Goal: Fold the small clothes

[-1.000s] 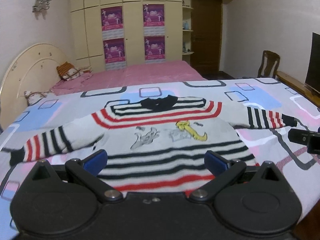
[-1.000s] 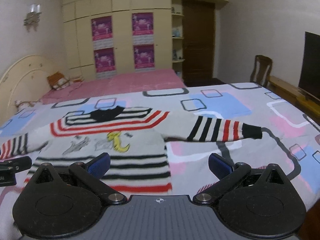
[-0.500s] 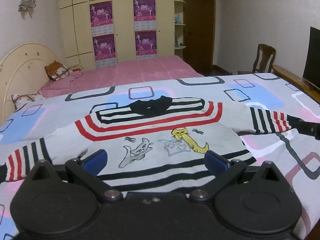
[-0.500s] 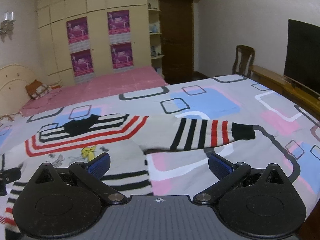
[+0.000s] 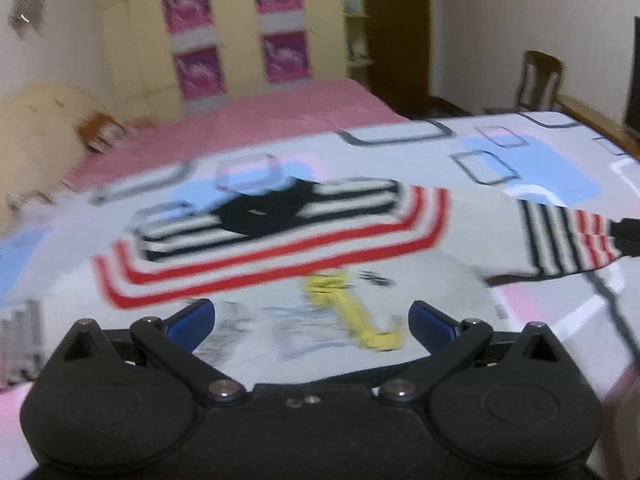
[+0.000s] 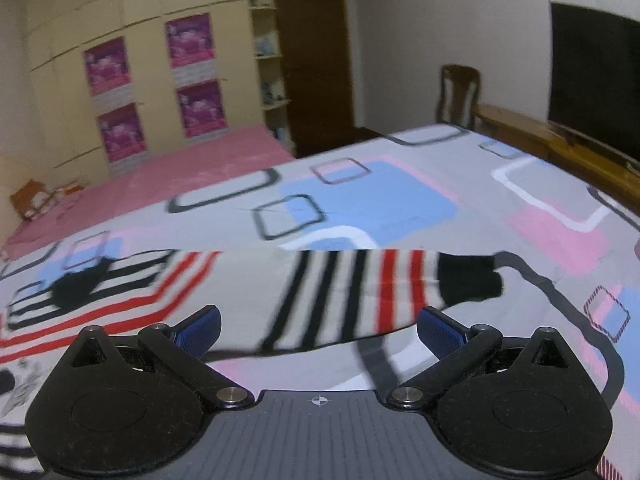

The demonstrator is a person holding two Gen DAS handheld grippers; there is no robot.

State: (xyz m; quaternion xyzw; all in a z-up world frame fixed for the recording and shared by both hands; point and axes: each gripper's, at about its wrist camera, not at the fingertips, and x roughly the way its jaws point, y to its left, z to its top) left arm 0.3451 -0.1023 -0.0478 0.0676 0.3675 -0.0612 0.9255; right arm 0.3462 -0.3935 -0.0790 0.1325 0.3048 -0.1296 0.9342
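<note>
The striped sweater (image 5: 280,256) lies flat on the patterned bedspread (image 6: 400,200). The left gripper (image 5: 311,322) hovers low over the sweater's chest, fingers spread wide, holding nothing. The right gripper (image 6: 318,326), likewise spread and empty, hovers over the sweater's sleeve (image 6: 360,292).

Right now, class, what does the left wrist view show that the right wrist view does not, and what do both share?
Only the left wrist view shows the yellow cat print on the chest. Only the right wrist view shows the dark screen on the wall and the sleeve's black cuff in full. Both show the striped sweater lying flat on the patterned bedspread, and open tongs.
</note>
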